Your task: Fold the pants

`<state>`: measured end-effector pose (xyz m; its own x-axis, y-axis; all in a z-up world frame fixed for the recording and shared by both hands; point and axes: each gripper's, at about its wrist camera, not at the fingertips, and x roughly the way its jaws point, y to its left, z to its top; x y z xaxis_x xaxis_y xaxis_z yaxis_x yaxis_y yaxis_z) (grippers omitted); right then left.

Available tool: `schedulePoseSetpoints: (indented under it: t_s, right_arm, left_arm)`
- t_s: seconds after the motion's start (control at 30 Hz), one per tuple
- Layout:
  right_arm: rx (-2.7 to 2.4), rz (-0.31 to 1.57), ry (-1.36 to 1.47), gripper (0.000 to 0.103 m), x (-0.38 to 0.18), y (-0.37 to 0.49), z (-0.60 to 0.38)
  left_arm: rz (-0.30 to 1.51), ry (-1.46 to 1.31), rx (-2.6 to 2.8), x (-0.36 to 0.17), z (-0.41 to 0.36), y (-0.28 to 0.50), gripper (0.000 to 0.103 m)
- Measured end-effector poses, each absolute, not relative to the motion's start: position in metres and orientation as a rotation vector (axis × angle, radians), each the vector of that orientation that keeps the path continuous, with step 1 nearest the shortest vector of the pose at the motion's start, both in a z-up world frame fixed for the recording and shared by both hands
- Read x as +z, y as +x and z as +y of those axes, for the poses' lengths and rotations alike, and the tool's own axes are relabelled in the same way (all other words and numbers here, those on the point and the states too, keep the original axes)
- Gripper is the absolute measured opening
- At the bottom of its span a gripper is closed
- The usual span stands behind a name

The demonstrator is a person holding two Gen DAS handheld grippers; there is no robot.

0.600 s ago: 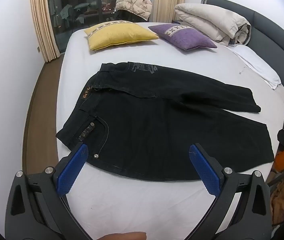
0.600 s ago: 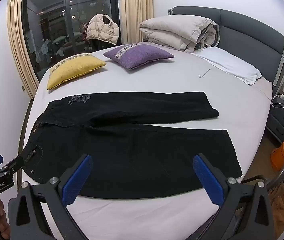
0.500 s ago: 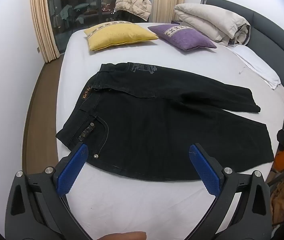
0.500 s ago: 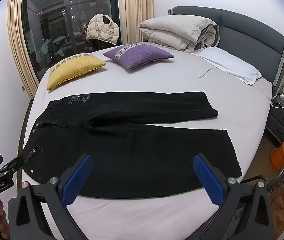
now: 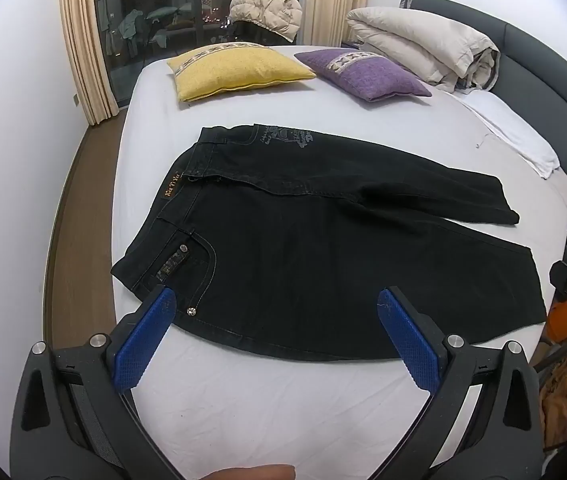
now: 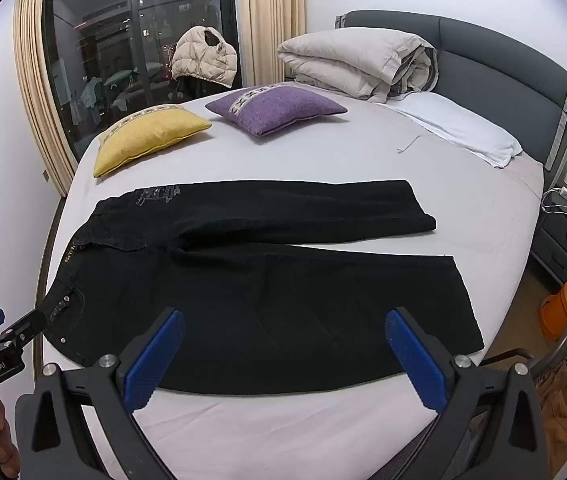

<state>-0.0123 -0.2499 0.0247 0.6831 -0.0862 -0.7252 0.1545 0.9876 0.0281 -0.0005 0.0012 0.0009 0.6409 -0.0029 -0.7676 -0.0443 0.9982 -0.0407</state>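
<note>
Almost nothing differs from the frames half a second back: both views hold the same framing, and the cloth lies with the same outline and creases.

At the left, the left gripper (image 5: 275, 312) hangs over the near edge of the bed (image 5: 283, 408), tilted down, its blue pads (image 5: 143, 344) as far apart as before with nothing between them. Its left pad sits over the waist corner of the black pants (image 5: 323, 248) in this view, by the front pocket and its rivet; whether it touches the cloth cannot be told. The pants lie flat on the white sheet, waistband toward the left, legs running right, the far leg angled slightly away from the near one.

Beyond them, the yellow cushion (image 5: 235, 70) lies left of the purple cushion (image 5: 363, 74), with the rolled duvet (image 5: 423, 48) further right by the headboard.

At the right, the right gripper (image 6: 283, 332) hovers over the near leg, its jaws likewise wide apart and empty, unchanged. The hem of that leg ends near the bed's right edge, just as earlier.
</note>
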Motion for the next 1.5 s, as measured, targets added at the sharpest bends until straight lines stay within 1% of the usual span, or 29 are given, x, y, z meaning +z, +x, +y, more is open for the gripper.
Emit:
schedulePoseSetpoints:
  t_s: [1.5]
  right_arm:
    - [-0.133, 0.818, 0.092, 0.103, 0.0153, -0.012, -0.2462]
  left_arm:
    - [0.881, -0.049, 0.019, -0.0032, -0.0044, -0.0012, 0.103]
